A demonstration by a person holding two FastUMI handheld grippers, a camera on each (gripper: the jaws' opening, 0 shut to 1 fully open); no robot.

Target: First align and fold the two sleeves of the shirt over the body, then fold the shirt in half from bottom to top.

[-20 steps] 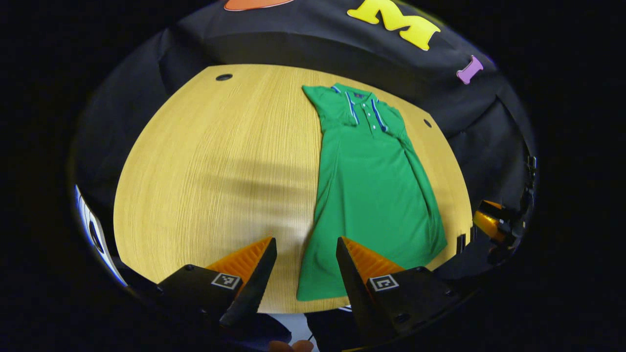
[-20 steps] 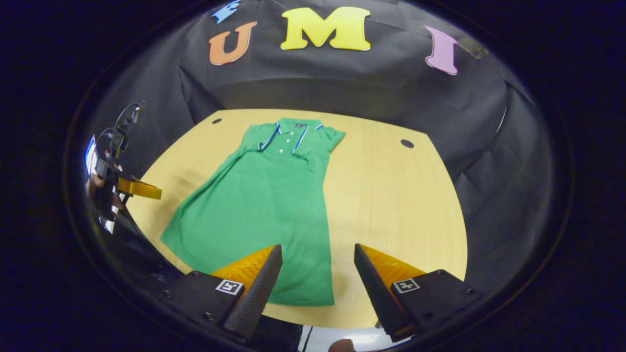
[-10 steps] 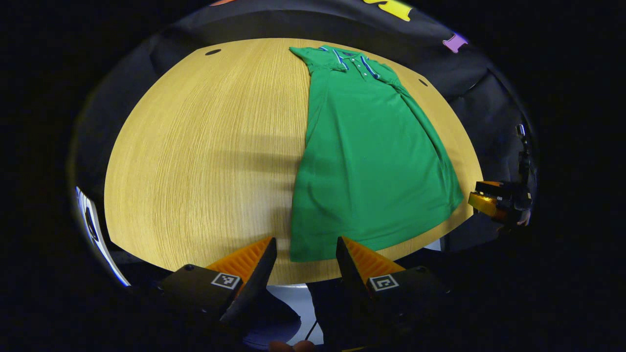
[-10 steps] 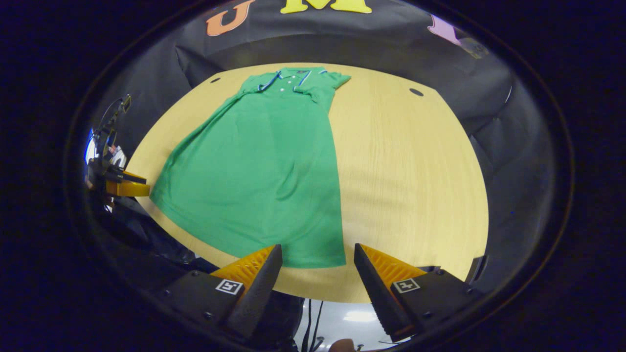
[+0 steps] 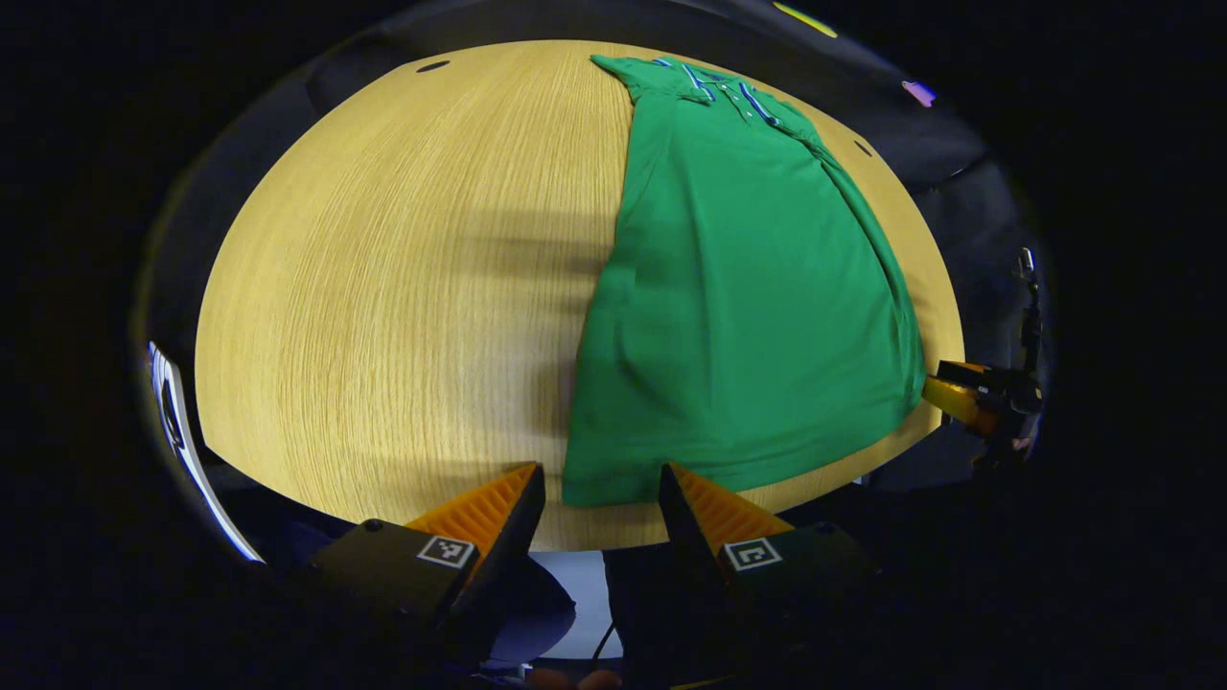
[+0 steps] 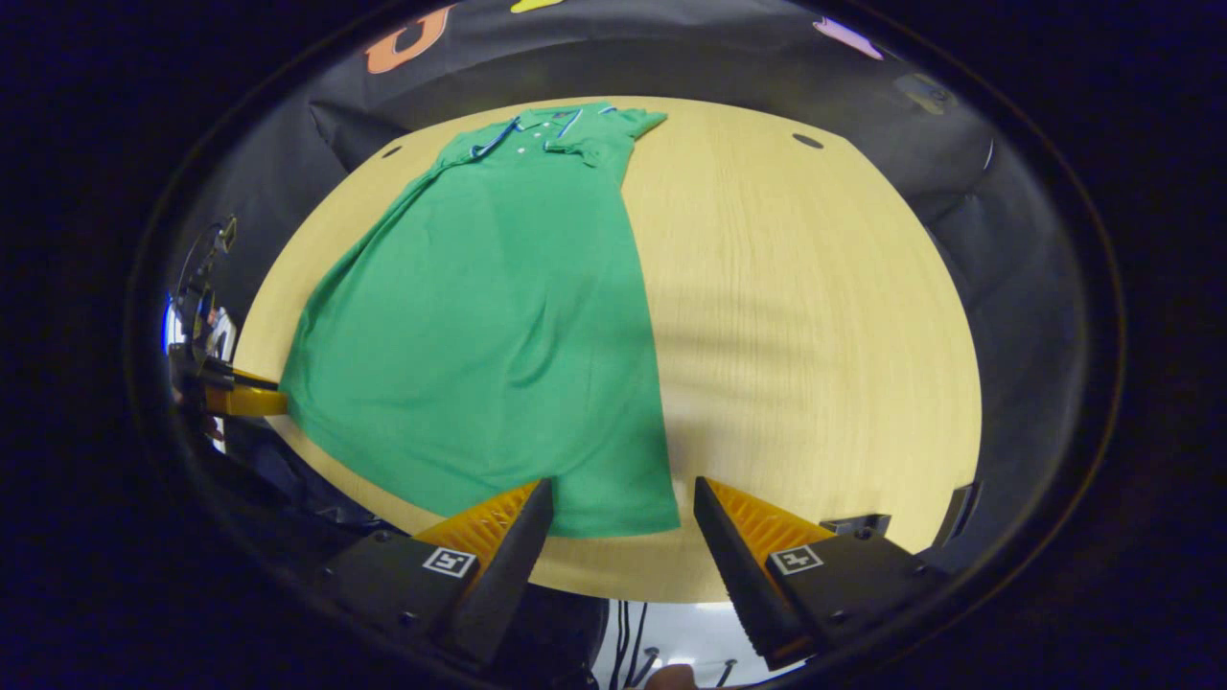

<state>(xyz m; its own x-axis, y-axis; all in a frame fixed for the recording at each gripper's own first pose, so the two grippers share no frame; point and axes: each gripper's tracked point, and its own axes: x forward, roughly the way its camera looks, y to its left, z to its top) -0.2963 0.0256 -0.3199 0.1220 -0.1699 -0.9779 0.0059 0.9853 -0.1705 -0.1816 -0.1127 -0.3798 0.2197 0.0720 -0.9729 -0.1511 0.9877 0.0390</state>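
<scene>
Shirt (image 5: 738,287) green, flat, sleeves folded in

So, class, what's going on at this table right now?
A person holds a pair of tongs in each hand over a green shirt lying flat on a wooden table, collar at the far end. Its sleeves look already folded in. The left tongs and right tongs are both open, each lined up with a bottom corner of the hem. Neither grips the cloth yet.
</scene>
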